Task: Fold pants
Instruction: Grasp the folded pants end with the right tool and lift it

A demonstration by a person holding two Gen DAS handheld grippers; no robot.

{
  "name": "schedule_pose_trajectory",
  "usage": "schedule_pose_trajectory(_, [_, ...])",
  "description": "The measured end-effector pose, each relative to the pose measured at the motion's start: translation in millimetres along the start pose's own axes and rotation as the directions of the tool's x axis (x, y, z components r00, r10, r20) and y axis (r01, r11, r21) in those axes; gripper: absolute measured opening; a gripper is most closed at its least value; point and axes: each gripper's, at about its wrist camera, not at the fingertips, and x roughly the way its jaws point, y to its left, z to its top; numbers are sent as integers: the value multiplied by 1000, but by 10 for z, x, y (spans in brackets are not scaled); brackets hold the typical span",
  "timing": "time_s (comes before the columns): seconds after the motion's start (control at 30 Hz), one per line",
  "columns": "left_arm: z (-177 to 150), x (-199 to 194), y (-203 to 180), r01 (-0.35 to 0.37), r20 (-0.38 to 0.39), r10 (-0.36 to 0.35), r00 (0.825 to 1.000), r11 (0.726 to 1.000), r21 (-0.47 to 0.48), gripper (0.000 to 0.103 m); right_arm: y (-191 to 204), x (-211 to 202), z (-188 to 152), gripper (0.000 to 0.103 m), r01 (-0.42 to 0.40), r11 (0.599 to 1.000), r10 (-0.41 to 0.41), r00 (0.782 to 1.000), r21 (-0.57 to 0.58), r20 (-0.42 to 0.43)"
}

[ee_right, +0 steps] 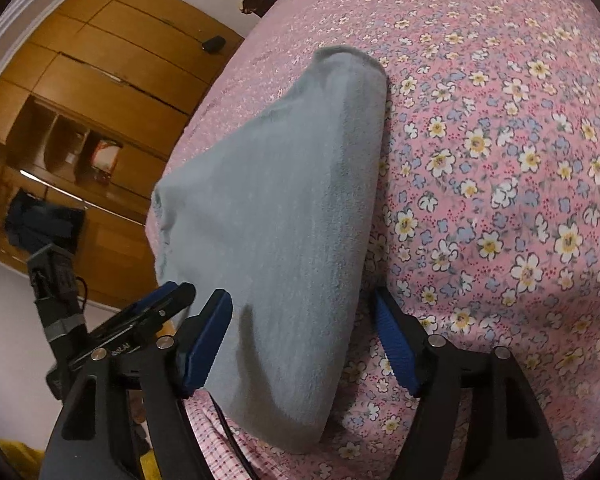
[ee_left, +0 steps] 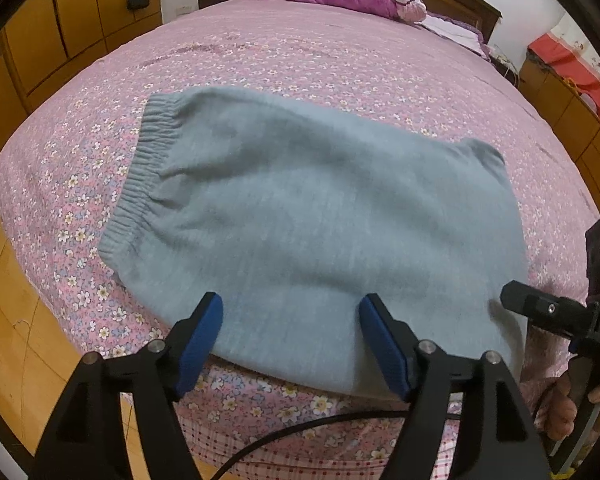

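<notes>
Pants [ee_left: 300, 216], pale blue-grey fleece with an elastic waistband, lie folded into a compact slab near the edge of the bed [ee_left: 300, 60], which is spread with a pink floral sheet. Waistband sits at 10 o'clock in the left wrist view. Left tool [ee_left: 291, 310] released, jaws wide over the near edge. Right tool [ee_right: 302, 308] likewise released, straddling the fold end, gripping nothing. Judgement: a fold just laid down. Next: regrip the near edge for another fold, or finish.
</notes>
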Motion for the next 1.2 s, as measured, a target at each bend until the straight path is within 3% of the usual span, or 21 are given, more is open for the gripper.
schedule_pose_trajectory(0.07, [1, -14, -5, -4, -3, 4, 1000, 1000, 3, 75, -46, -33, -10, 60, -15, 1000, 15, 1000, 20, -1])
schedule_pose_trajectory(0.13, [-3, -31, -8, -7, -4, 7, 1000, 1000, 7, 75, -104, -60, -16, 48, -26, 999, 27, 999, 37, -19])
schedule_pose_trajectory(0.57, [-57, -202, 6, -39, 33, 38, 999, 999, 31, 75, 45, -146, -4, 31, 4, 1000, -4, 1000, -3, 0])
schedule_pose_trajectory(0.73, [-57, -277, 6, -37, 58, 35, 998, 999, 40, 75, 108, -266, 9, 13, 3, 999, -2, 1000, -46, 29])
schedule_pose_trajectory(1.0, [-75, -350, 12, -36, 77, 33, 996, 999, 39, 75, 410, -465, 38, 7, 18, 985, -2, 996, -172, 91])
schedule_pose_trajectory(1.2, [-85, -321, 45, -53, 72, 50, 996, 998, 37, 75, 503, -530, 103, 7, -14, 984, 31, 995, -178, 97])
